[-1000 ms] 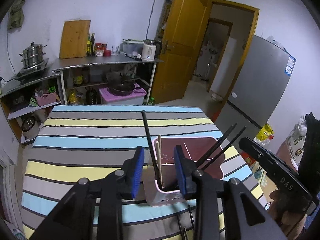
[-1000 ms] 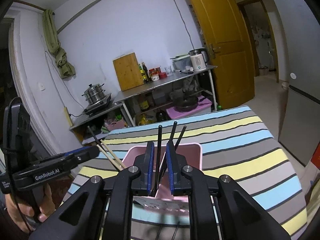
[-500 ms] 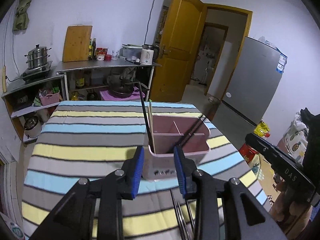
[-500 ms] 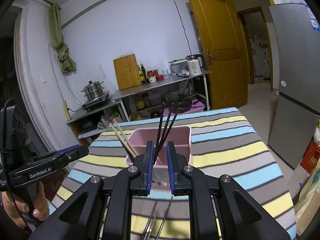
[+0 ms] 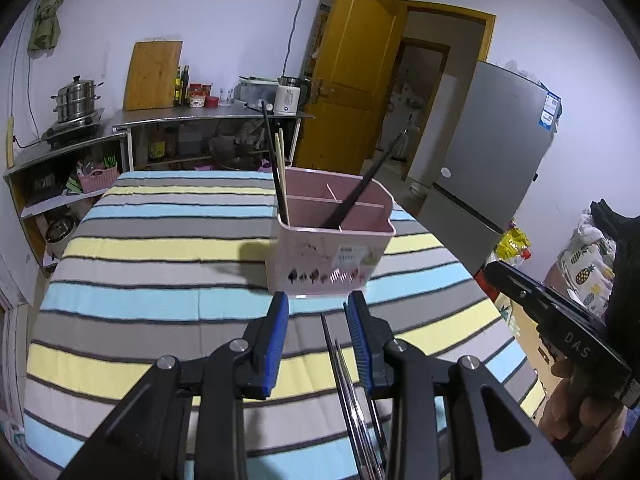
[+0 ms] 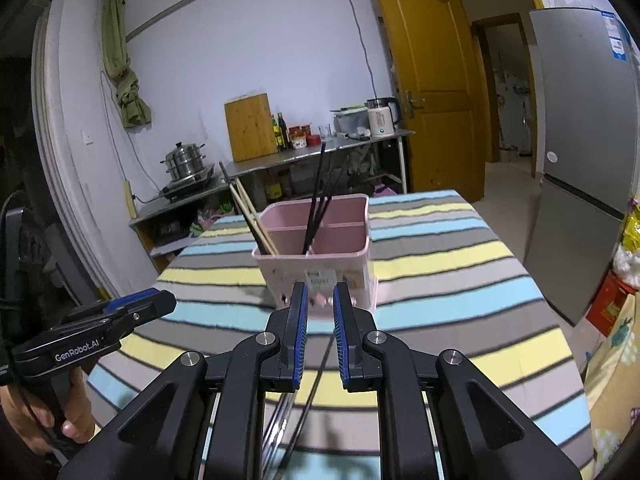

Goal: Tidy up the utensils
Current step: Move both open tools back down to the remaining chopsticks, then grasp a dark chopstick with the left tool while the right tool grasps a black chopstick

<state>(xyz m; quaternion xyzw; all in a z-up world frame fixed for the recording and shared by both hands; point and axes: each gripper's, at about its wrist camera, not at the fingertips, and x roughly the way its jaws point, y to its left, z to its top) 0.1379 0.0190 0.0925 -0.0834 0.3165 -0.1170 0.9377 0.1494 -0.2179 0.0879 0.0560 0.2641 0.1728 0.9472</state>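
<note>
Pink caddy (image 5: pixel 332 252) sat mid-table on the striped cloth (image 5: pixel 160 248), with black chopsticks (image 6: pixel 318 196) and wooden chopsticks (image 6: pixel 256 220) already in it. Loose chopsticks (image 5: pixel 352 392) lay flat on the cloth, near edge. Left gripper (image 5: pixel 318 344) was apart and empty, hovering over them. Right gripper (image 6: pixel 320 332) was slightly apart, empty, aimed at the caddy.

Risks, my read: thin sticks lying flat could slip or roll off the near edge; grabbing several at once could scissor them. Sticks leaning out of the caddy could snag a gripper. Plenty of open table left and right.
</note>
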